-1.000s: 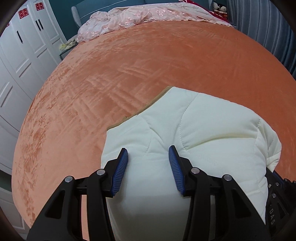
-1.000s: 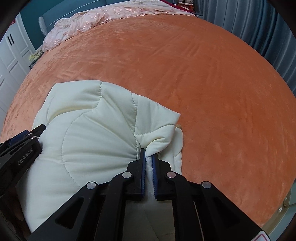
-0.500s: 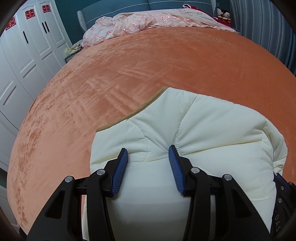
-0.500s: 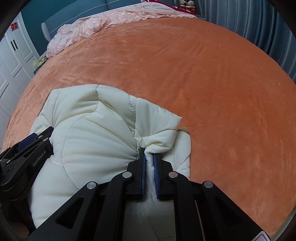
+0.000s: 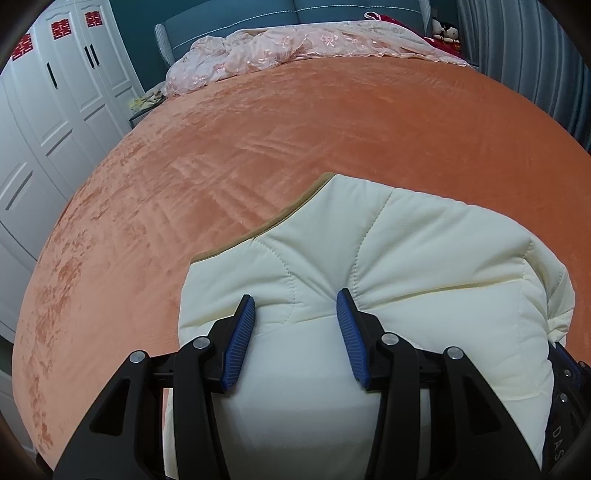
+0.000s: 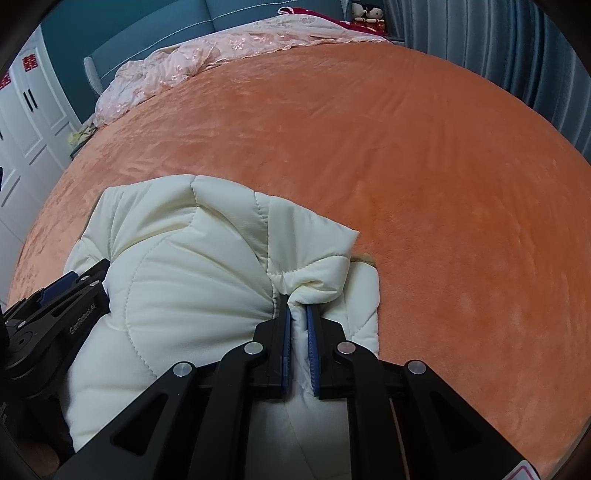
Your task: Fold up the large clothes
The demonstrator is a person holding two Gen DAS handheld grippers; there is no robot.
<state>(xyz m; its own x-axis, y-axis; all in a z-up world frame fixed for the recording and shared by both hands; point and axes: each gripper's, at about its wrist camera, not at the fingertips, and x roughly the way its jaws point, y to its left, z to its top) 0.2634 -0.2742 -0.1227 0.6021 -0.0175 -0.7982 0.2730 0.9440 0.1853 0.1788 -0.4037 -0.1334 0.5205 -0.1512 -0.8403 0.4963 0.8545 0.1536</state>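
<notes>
A cream quilted jacket [image 5: 406, 258] with a tan inner edge [image 5: 291, 210] lies bunched on the orange bed cover [image 5: 258, 147] near its front. My left gripper [image 5: 295, 299] is shut on a thick padded bundle of it, which bulges between the blue pads. In the right wrist view the same jacket [image 6: 184, 277] fills the lower left. My right gripper [image 6: 296, 302] is shut on a thin pinched fold at the jacket's right side. The left gripper [image 6: 55, 306] shows at the jacket's left edge. The jacket's underside and near part are hidden by the fingers.
A pink lace cloth [image 5: 295, 48] lies crumpled at the bed's head against a teal headboard. White wardrobe doors [image 5: 44, 110] stand to the left, blue curtains [image 6: 517, 55] to the right. Plush toys [image 5: 445, 29] sit at the far right corner. The orange cover [image 6: 406, 147] stretches wide beyond the jacket.
Both views have tipped up a little, showing more of the headboard. The jacket's left edge spreads wider in the left view. Both grips hold as before.
</notes>
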